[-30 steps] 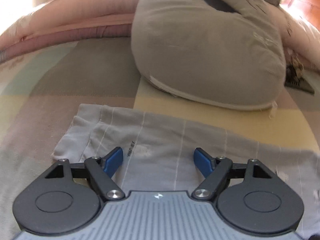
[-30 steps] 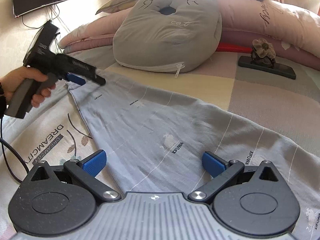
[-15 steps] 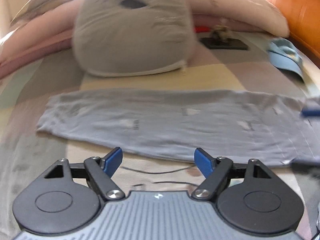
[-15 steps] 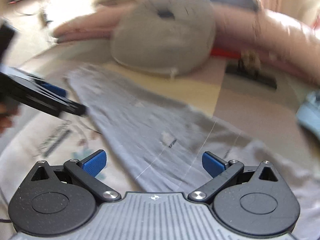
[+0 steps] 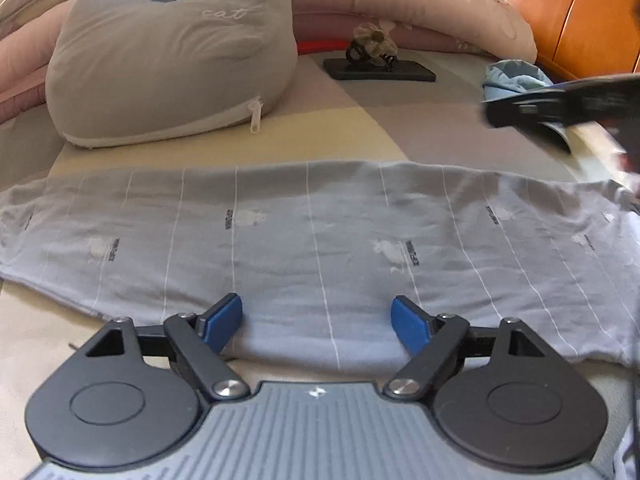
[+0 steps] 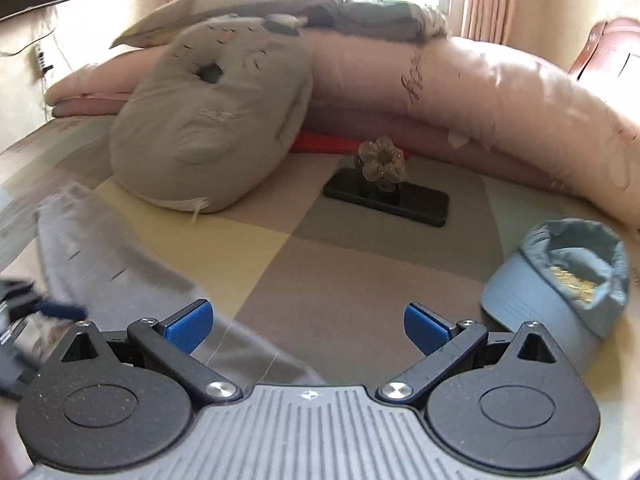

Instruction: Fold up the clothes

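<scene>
A grey-blue garment with thin white stripes and small prints lies flat as a long band across the bed. My left gripper is open, its blue pads over the garment's near edge, nothing between them. In the left wrist view the right gripper shows as a blurred dark shape at the far right, above the garment's right end. My right gripper is open and empty, facing the bedspread past the garment, which runs off to its left. The blurred left gripper appears at that view's left edge.
A grey cat-face cushion sits behind the garment. A black phone with a flower-shaped clip lies mid-bed. A light blue cap rests at the right. Pink pillows line the back. A wooden headboard stands at the far right.
My left gripper drew back from the garment's left end to its near middle edge. My right gripper swung rightward off the garment toward the phone and cap. Both stayed open.
</scene>
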Available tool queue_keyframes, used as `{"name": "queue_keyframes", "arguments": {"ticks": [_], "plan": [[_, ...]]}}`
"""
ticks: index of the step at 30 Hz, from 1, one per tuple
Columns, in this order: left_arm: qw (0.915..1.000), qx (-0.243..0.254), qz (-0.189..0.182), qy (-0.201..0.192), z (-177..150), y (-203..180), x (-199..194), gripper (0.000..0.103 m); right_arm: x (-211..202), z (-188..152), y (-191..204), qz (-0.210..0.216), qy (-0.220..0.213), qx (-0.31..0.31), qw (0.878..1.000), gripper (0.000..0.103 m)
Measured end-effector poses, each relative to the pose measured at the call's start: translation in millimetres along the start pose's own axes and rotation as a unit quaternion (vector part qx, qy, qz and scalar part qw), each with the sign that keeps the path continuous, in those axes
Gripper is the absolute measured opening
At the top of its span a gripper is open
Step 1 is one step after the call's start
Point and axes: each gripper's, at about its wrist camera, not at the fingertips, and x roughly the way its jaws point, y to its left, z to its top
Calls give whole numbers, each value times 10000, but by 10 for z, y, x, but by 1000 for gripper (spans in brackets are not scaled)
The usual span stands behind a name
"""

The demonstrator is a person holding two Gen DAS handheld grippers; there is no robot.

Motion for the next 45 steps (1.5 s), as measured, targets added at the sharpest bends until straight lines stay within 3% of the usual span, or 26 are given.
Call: {"name": "queue_keyframes", "arguments": {"ticks": [4,13,20,26,30,34,37,42,45], "plan": [[10000,3,-83,-50,-50,43,-30,83,399,43,61,52,222,-190,9996,103],[9997,128,-105,-155,-95,12,-19,89,599,-106,204,41,193,-667,9976,103],[9996,120,-127,-209,-118,9,15,93,474,-254,381,-75,-192,-1294,9914,103],[9996,129,-116,-224,-125,-4,18,93,482,-396,559,-72,-211,-1854,9824,102],[9995,143,-132,-240,-132,-3,22,94,352,-265,462,211,-509,-1546,9864,102],[9994,153,-151,-268,-140,0,28,95,441,-182,285,71,-401,-1102,9931,102],[9993,158,-165,-287,-147,6,25,96,542,-278,292,89,-153,-1234,9922,99],[9993,134,-175,-288,-138,3,29,97,551,-360,349,115,-185,-1471,9889,92],[9995,63,-188,-258,-114,2,11,96,529,-373,399,320,-146,-1658,9855,72]]}}
